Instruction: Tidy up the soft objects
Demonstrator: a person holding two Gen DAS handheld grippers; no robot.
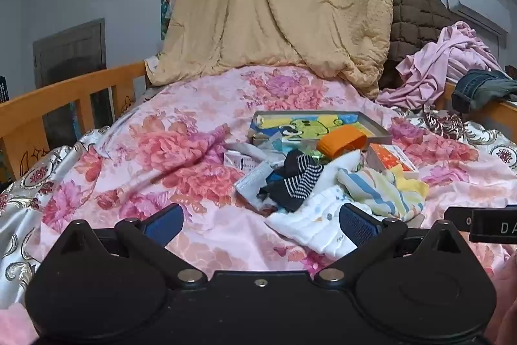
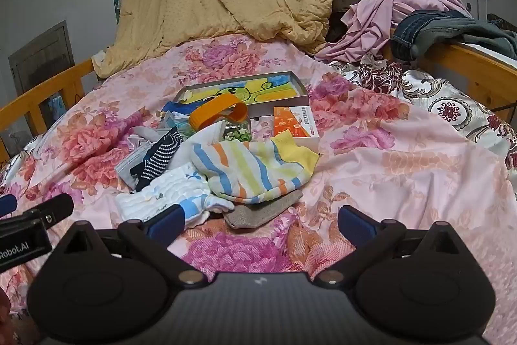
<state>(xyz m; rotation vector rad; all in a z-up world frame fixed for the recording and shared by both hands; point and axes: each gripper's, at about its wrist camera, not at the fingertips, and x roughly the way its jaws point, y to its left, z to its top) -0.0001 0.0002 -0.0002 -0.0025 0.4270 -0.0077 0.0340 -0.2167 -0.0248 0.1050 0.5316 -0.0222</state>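
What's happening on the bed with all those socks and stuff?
A person is holding two grabber tools over a bed with a pink flowery cover. Both the left gripper and the right gripper are wide open and hold nothing yet. In front of them is a messy pile: a striped pastel cloth, a dark striped sock, a white cloth, a grey sock and an orange band. Behind the pile is a shallow box. Sorting hasn't started.

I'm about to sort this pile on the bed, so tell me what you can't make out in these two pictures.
- Glass jar: right wrist view, mostly hidden under the orange band and white cloth.
- Grey cloth: its upper part lies under the striped cloth.
- Orange box: left wrist view, print too small to read.
- Shallow tray: near edge covered by the pile.
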